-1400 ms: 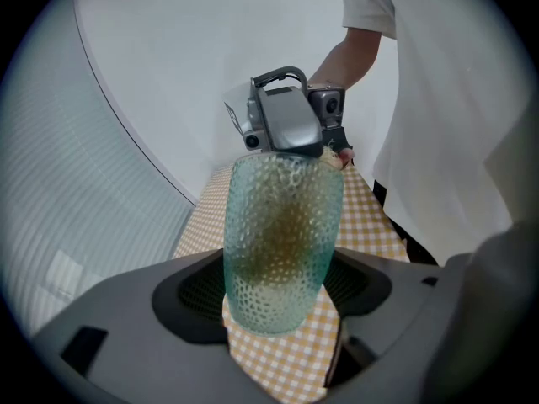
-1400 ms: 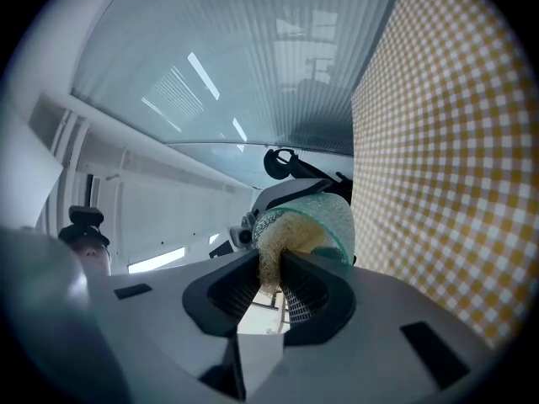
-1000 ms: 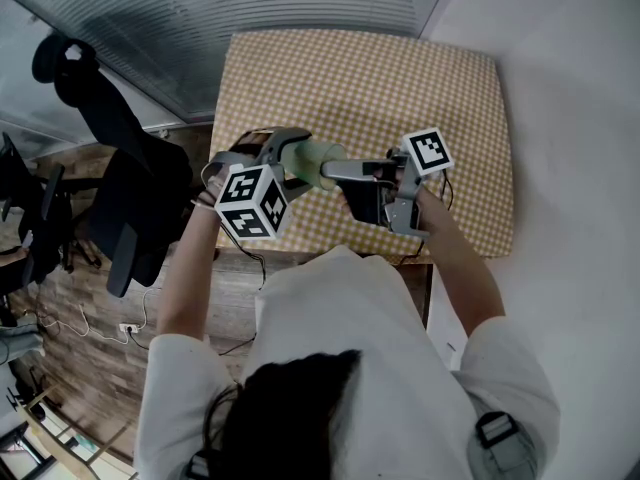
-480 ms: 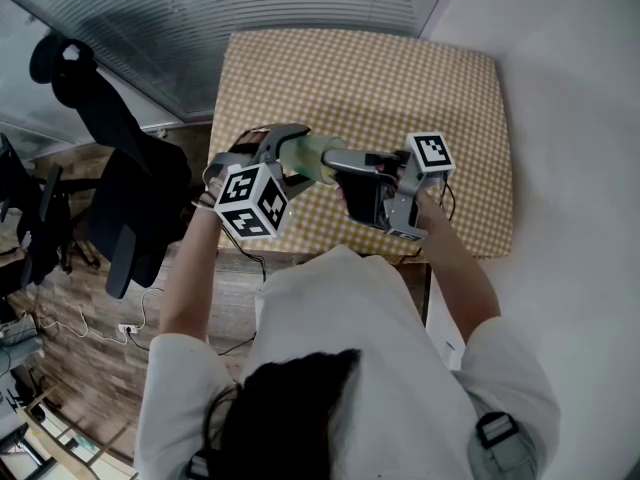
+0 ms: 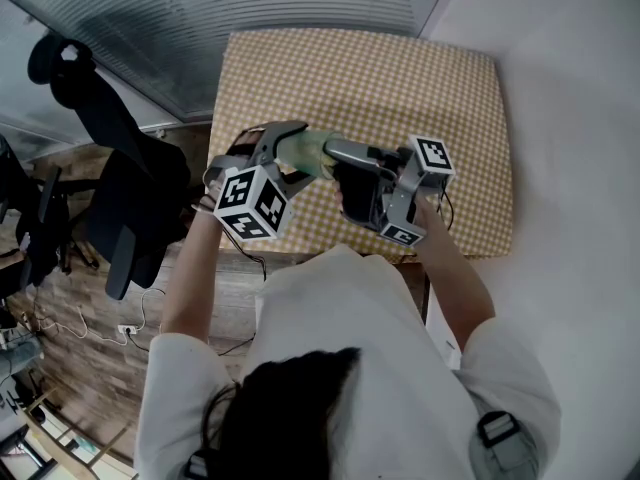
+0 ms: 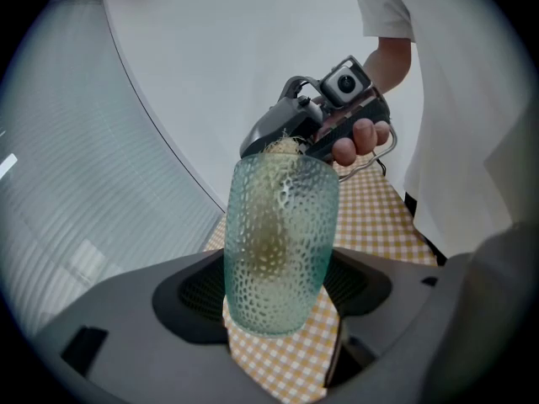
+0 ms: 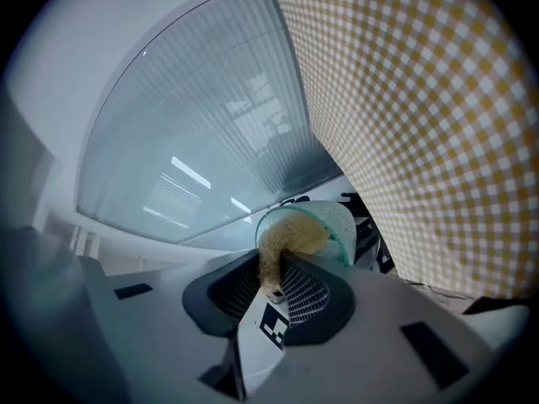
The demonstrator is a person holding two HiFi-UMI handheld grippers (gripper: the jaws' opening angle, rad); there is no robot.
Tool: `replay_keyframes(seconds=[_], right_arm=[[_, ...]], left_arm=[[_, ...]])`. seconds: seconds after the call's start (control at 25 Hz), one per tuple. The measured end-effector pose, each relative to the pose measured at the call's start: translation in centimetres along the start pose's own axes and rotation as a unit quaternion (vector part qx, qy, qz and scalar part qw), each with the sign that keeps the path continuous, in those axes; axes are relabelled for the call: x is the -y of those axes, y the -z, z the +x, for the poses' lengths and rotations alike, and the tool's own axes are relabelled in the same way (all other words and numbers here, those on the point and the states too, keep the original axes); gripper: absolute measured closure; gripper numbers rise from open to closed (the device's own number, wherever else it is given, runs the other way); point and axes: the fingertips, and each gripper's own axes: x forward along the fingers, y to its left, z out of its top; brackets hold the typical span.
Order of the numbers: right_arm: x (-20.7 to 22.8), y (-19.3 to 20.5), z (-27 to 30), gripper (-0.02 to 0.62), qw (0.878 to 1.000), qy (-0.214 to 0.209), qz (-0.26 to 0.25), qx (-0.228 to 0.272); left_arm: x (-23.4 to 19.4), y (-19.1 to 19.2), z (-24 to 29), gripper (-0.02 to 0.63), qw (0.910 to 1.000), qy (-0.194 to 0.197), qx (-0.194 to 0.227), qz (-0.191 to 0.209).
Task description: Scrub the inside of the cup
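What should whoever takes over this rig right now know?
Left tool: shut on the cup, held over the checked table, mouth toward the other tool.
Right tool: shut on the tan scrubber, whose end is inside the cup.
Done: cup and scrubber gripped, scrubber inserted.
Left: probably work it round the inside, withdraw, then set both down.

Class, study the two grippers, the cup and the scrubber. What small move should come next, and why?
Probably a twist of the right gripper, so the tan scrubber wipes round the inner wall. The scrubber, clamped in that gripper's jaws, sits inside the mouth of the green cup. The left gripper grips the cup above the checked tablecloth.
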Motion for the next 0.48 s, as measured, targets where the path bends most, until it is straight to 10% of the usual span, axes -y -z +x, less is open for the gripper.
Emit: replay_keyframes(seconds=[0.48], right_arm=[[0.1, -1.4, -0.4, 0.515, 0.990, -0.038, 0.088, 0.101]], left_arm=[[-0.6, 0.2, 0.0, 0.261, 0.9984, -0.056, 0.002, 0.000]])
